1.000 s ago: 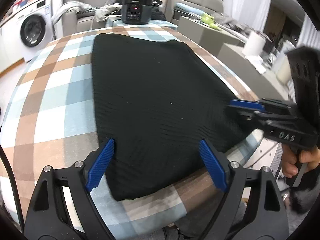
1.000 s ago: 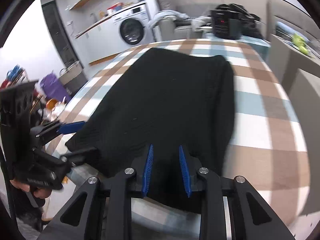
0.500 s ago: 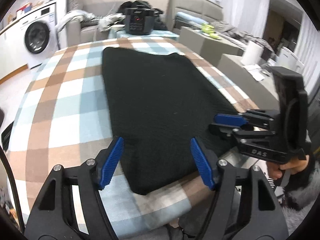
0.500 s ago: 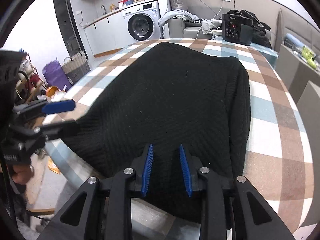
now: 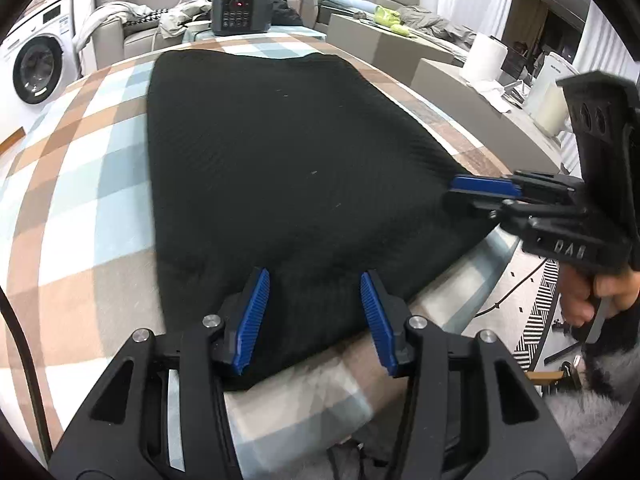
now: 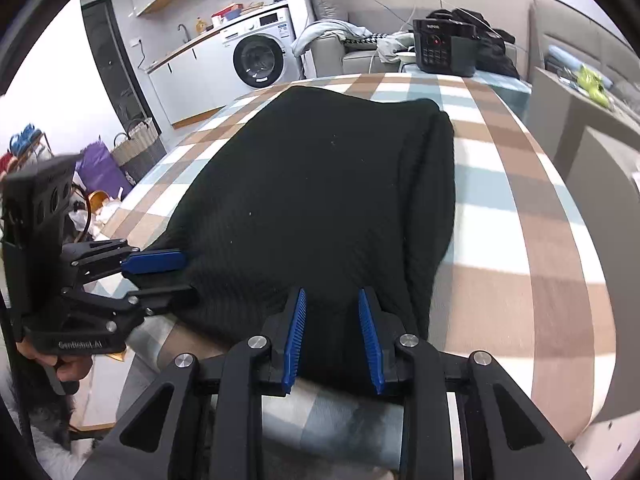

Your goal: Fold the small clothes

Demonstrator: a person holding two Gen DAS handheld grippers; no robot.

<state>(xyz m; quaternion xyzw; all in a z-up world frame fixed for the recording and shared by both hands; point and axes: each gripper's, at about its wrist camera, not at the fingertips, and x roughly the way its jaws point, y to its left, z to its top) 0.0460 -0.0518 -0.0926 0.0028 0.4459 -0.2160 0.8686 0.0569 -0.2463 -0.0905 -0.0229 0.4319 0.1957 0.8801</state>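
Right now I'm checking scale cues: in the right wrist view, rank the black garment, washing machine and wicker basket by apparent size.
1. Black garment, by far the largest.
2. Washing machine.
3. Wicker basket, smallest.
The garment lies much nearer the camera, so this says little about true sizes.

A knitted garment [image 5: 280,168] lies flat on the table [image 5: 76,200], running from the near edge in the lower centre of the left wrist frame up toward the far edge at upper centre. Behind it, at top centre, a pressure cooker [image 5: 242,10] stands at the table's far end. A washing machine [image 5: 34,68] sits at the left edge, a sofa [image 5: 132,32] between it and the cooker. A paper roll [image 5: 486,62] stands at upper right on a counter. In the right wrist frame, a woven basket [image 6: 138,148] sits on the floor at centre left, below the washing machine [image 6: 260,56].
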